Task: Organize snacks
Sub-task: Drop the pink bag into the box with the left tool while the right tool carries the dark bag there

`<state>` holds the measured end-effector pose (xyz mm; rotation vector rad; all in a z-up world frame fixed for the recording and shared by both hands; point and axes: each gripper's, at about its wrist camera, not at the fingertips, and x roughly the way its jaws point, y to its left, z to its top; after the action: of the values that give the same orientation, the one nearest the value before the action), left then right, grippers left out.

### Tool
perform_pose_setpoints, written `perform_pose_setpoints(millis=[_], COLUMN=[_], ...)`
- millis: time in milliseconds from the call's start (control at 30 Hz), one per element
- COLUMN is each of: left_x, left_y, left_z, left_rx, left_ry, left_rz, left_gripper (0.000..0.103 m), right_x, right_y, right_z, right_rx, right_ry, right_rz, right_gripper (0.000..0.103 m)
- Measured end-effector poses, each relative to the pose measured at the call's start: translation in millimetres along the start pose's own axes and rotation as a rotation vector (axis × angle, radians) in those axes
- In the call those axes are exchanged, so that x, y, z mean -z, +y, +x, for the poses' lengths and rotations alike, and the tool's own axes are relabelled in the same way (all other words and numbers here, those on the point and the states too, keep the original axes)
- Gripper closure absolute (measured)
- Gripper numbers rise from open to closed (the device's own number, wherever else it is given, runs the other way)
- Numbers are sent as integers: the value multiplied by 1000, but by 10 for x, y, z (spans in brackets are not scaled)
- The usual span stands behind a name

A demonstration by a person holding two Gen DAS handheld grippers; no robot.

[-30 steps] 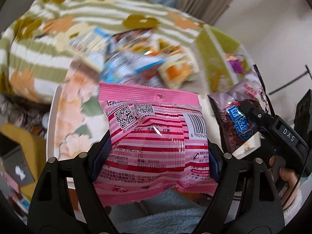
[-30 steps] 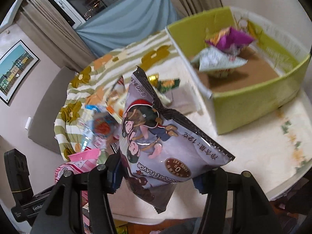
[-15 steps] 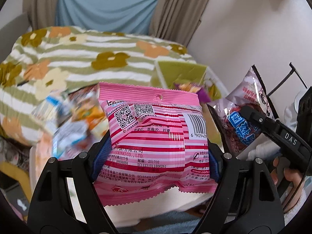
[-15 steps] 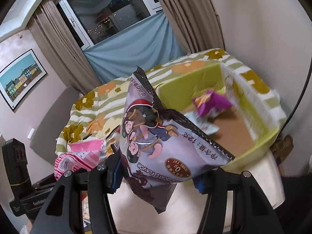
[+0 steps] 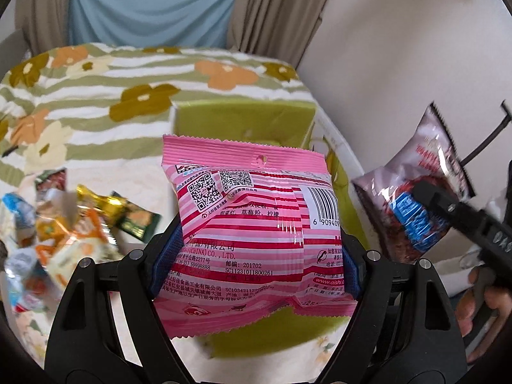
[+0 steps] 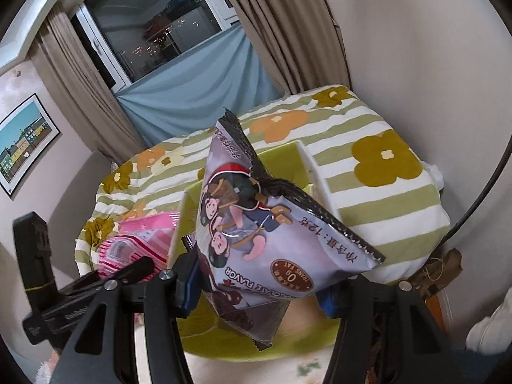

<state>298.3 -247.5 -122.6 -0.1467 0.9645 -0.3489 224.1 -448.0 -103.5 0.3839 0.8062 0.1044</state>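
Observation:
My left gripper (image 5: pixel 256 256) is shut on a pink striped snack bag (image 5: pixel 256 224), held upright just above the near wall of a lime-green box (image 5: pixel 243 121). My right gripper (image 6: pixel 259 288) is shut on a lilac chocolate-flavour snack bag (image 6: pixel 256 233), held over the same green box (image 6: pixel 288 163). In the left wrist view the lilac bag (image 5: pixel 412 192) and right gripper show at the right. In the right wrist view the pink bag (image 6: pixel 137 243) and left gripper show at the lower left. The held bags hide the box's contents.
A pile of several loose snack packets (image 5: pixel 67 224) lies on the table at the left. A bed with a green striped flower cover (image 5: pixel 128 80) stands behind the table. A wall (image 5: pixel 400 48) is close on the right, curtains and a window behind.
Both grippers have lifted and moved with their bags from the snack pile toward the green box. The box now sits right below and behind both bags.

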Motion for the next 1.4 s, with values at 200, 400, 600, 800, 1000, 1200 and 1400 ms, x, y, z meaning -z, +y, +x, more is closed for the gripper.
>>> perform_pose_setpoints(millis=[200,400,600,800,1000,1200,1400], left_x=[147,293,333,332,284,397,635], left_y=[-172,-208,-127,-13,14,72,133], left_z=[436,549,326,200,134,60,-83], left_rx=[-37,-85,-147,-134,-158,-176,-190], left_ry=[59,118,98,96,103,114,108], left_rz=[31,43,54,6,1,-34,-61], left_gripper=[24,7,6,6,6,6,6], right_x=[-131,-141,-118,-102,31,171,266], right_y=[-262,-368,-397,-273,-139,-176,-174], right_z=[168,271,349,393,631,810,685], right_rx=[-2,-16,-31,-58,-100,-90,-60], right_ry=[51,84,124,184,275,326,243], right_rz=[-8,-11,-18,-68,-114,-138,-194], right_gripper=[50,50,50,50,49,42,8])
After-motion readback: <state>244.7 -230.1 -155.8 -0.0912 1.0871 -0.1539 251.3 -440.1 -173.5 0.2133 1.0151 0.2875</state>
